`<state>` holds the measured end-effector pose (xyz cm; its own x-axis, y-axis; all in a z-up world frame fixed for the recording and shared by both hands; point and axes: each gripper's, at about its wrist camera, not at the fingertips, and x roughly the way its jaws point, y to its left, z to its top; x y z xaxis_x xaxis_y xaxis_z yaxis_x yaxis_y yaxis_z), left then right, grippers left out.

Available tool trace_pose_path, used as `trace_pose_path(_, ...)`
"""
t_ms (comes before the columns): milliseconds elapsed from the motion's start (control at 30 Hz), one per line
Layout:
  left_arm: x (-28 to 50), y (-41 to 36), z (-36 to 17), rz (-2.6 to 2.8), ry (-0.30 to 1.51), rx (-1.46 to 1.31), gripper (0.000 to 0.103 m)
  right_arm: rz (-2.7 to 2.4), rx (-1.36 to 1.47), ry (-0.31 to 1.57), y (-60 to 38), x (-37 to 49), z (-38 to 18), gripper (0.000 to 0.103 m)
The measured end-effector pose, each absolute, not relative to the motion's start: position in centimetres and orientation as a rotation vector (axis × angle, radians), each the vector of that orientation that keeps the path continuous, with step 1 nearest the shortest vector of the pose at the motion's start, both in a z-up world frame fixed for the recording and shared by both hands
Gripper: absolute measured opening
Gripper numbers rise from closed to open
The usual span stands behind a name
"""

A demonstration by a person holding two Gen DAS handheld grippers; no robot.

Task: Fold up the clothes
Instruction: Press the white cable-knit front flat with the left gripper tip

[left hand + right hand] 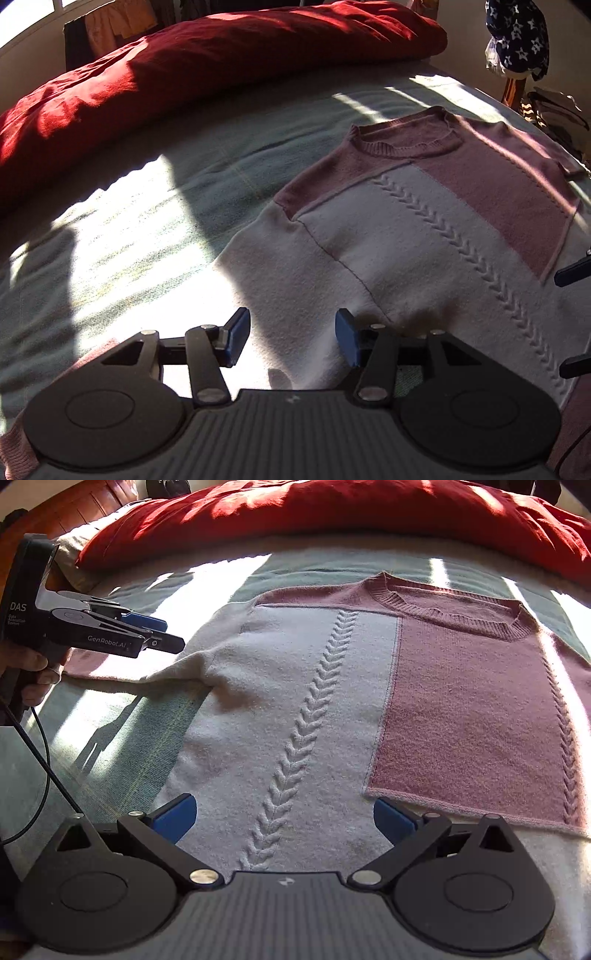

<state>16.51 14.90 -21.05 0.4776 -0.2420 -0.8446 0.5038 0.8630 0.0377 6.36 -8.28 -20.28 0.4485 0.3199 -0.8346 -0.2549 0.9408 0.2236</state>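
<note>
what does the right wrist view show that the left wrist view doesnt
Only the right wrist view shows the left gripper from outside, held by a hand above the sweater's sleeve, its cable trailing down, and the right gripper open over the cream panel.

Only the left wrist view shows a star-print cloth and hanging clothes by the window.

Both show the pink and cream sweater lying flat on the green bedcover, with the red bedding behind.

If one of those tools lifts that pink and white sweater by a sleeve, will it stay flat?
Probably not. The sweater is soft knit, already puckered at the armpit, so it should droop and stretch. Its fuzzy surface likely grips the bedspread, dragging rather than sliding.
</note>
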Motion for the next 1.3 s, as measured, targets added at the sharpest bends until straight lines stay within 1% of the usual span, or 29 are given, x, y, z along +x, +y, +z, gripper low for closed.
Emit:
trace_pose_path(67,16.9,14.2,-22.7,-0.453,1.025,0.349,0.054,0.364,0.068,1.042,-8.2,6.5,-20.1,0.103)
trace_pose_path(167,16.2,14.3,-22.1,-0.475,1.035,0.383,0.054,0.378,0.051,1.029,-8.2,6.3,-19.6,0.103)
trace_pose_path(233,15.6,14.4,-21.3,-0.488,1.022,0.432,0.054,0.377,0.04,1.028,-8.4,6.1,-19.6,0.103)
trace_pose_path(367,15.9,13.9,-19.9,-0.526,0.957,0.422,0.055,0.364,0.036,1.035,-8.8,6.0,-20.2,0.103)
trace_pose_path(433,16.6,13.2,-20.6,-0.534,0.954,0.43,0.055,0.359,0.046,1.036,-8.8,6.1,-20.3,0.103)
trace_pose_path(533,16.7,12.8,-22.6,-0.506,1.001,0.462,0.055,0.372,0.051,1.028,-8.5,6.3,-20.0,0.103)
trace_pose_path(633,15.6,14.3,-22.0,-0.497,1.023,0.449,0.055,0.405,0.034,1.006,-8.1,6.3,-19.3,0.103)
trace_pose_path(733,15.7,15.8,-20.5,-0.47,1.036,0.435,0.057,0.469,0.005,0.977,-7.0,6.7,-19.2,0.103)
trace_pose_path(833,16.7,16.8,-19.4,-0.408,1.005,0.42,0.057,0.548,0.011,0.929,-5.0,8.0,-19.3,0.103)
trace_pose_path(933,18.1,17.3,-19.2,-0.383,0.994,0.336,0.057,0.605,0.015,0.87,-2.0,9.5,-19.7,0.103)
trace_pose_path(1067,18.5,17.0,-19.7,-0.394,0.981,0.332,0.057,0.618,0.023,0.906,-1.0,9.4,-19.9,0.103)
trace_pose_path(1300,18.0,18.6,-20.6,-0.377,1.048,0.276,0.057,0.634,0.04,0.984,0.4,8.8,-20.2,0.103)
